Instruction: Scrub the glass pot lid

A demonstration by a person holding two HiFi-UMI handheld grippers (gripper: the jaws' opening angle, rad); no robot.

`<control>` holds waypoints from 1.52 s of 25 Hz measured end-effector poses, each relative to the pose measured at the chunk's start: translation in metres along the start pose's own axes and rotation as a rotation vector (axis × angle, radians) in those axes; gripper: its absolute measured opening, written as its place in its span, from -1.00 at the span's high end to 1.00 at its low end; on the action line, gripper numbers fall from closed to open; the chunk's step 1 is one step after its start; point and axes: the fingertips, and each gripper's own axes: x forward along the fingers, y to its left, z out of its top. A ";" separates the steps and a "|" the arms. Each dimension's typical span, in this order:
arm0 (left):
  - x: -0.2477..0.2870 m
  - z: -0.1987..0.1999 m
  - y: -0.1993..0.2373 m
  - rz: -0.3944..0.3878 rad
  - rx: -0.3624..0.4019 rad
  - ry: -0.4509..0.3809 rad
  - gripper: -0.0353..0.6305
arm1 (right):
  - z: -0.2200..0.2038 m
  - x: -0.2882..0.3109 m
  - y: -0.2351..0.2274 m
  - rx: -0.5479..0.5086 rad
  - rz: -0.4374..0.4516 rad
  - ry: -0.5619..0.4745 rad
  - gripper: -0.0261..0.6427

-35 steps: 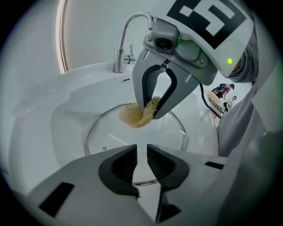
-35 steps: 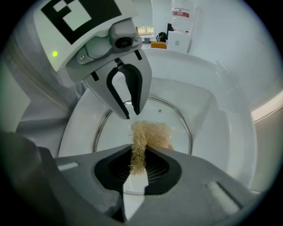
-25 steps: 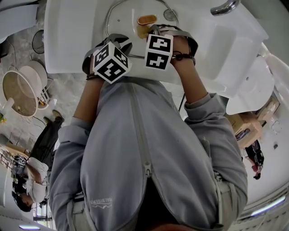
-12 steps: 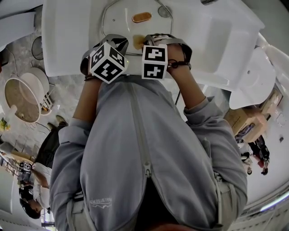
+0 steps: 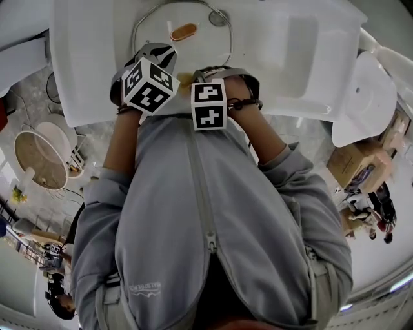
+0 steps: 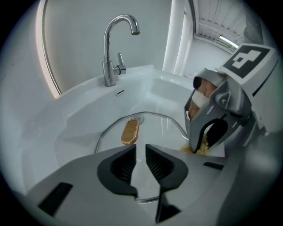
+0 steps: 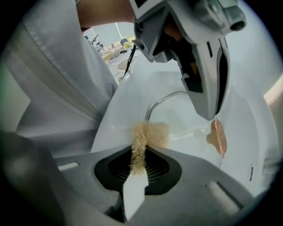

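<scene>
A white ceramic washbasin (image 5: 293,55) (image 6: 70,126) (image 7: 128,106) carries everything here. A glass pot lid (image 5: 193,50) (image 6: 155,129) (image 7: 185,119) lies directly in its bowl, dome side up, and its thin metal rim rests against the bowl's sloping walls. A flat, oval, copper-coloured handle (image 5: 184,31) (image 6: 130,131) (image 7: 217,137) sits at the middle of the lid. Just beyond the handle, a small round fitting (image 5: 218,17) (image 6: 139,119) in the bottom of the bowl is probably the drain. A chrome gooseneck faucet (image 6: 112,48) with a side lever stands upright on the back ledge. Below it, an overflow slot (image 6: 120,92) opens in the bowl's rear wall.
</scene>
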 end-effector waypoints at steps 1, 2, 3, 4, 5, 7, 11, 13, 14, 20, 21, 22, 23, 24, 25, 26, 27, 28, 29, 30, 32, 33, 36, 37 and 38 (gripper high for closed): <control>0.005 0.002 0.002 -0.006 0.002 0.011 0.63 | 0.001 -0.003 -0.001 0.022 0.007 -0.028 0.78; 0.010 0.006 0.003 -0.012 0.003 0.019 0.29 | 0.000 -0.008 -0.002 0.048 0.009 -0.058 0.78; 0.014 0.010 0.005 -0.013 0.005 0.019 0.26 | -0.002 -0.014 -0.004 0.073 0.006 -0.087 0.78; 0.017 0.015 0.007 -0.007 0.008 0.012 0.26 | -0.005 -0.021 -0.006 0.098 -0.001 -0.110 0.78; 0.019 0.021 0.010 0.002 0.009 0.002 0.26 | -0.009 -0.027 -0.010 0.119 -0.013 -0.126 0.78; 0.026 0.030 0.015 0.006 0.011 -0.004 0.26 | -0.025 -0.039 -0.020 0.153 -0.050 -0.134 0.78; 0.051 0.038 0.018 -0.028 0.018 0.032 0.26 | -0.063 -0.060 -0.050 0.236 -0.135 -0.137 0.78; 0.060 0.042 0.019 -0.051 -0.019 0.031 0.26 | -0.083 -0.067 -0.071 0.288 -0.184 -0.143 0.78; 0.062 0.043 0.019 -0.058 -0.035 0.028 0.26 | -0.092 -0.069 -0.083 0.313 -0.205 -0.142 0.78; 0.062 0.045 0.021 -0.074 -0.053 0.023 0.38 | -0.125 -0.061 -0.147 0.356 -0.273 -0.122 0.78; 0.062 0.044 0.021 -0.079 -0.058 0.023 0.38 | -0.125 -0.058 -0.155 0.347 -0.279 -0.116 0.78; 0.062 0.044 0.021 -0.083 -0.061 0.023 0.38 | -0.125 -0.054 -0.162 0.340 -0.285 -0.110 0.78; 0.062 0.043 0.021 -0.085 -0.062 0.022 0.38 | -0.124 -0.050 -0.170 0.333 -0.290 -0.105 0.78; 0.062 0.042 0.022 -0.087 -0.064 0.022 0.38 | -0.122 -0.046 -0.178 0.324 -0.295 -0.100 0.78; 0.061 0.041 0.022 -0.089 -0.065 0.021 0.38 | -0.120 -0.041 -0.185 0.312 -0.301 -0.093 0.78; 0.061 0.041 0.022 -0.090 -0.067 0.021 0.38 | -0.119 -0.037 -0.191 0.293 -0.307 -0.083 0.78; 0.061 0.040 0.022 -0.091 -0.069 0.022 0.38 | -0.118 -0.033 -0.196 0.272 -0.313 -0.071 0.78; 0.062 0.040 0.021 -0.093 -0.072 0.022 0.38 | -0.117 -0.029 -0.202 0.251 -0.320 -0.058 0.78; 0.062 0.039 0.021 -0.095 -0.074 0.023 0.38 | -0.116 -0.025 -0.207 0.232 -0.324 -0.046 0.78; 0.062 0.039 0.022 -0.097 -0.076 0.024 0.38 | -0.115 -0.022 -0.213 0.218 -0.326 -0.036 0.78; 0.061 0.037 0.023 -0.100 -0.081 0.025 0.38 | -0.112 -0.015 -0.222 0.200 -0.324 -0.021 0.78; 0.060 0.037 0.024 -0.100 -0.083 0.025 0.38 | -0.111 -0.012 -0.227 0.192 -0.321 -0.016 0.78; 0.059 0.037 0.025 -0.102 -0.088 0.023 0.38 | -0.110 -0.005 -0.236 0.172 -0.305 -0.001 0.78; 0.059 0.037 0.026 -0.103 -0.089 0.023 0.38 | -0.109 -0.004 -0.238 0.171 -0.294 0.000 0.78; 0.059 0.037 0.026 -0.104 -0.089 0.023 0.38 | -0.108 -0.002 -0.239 0.169 -0.281 -0.002 0.78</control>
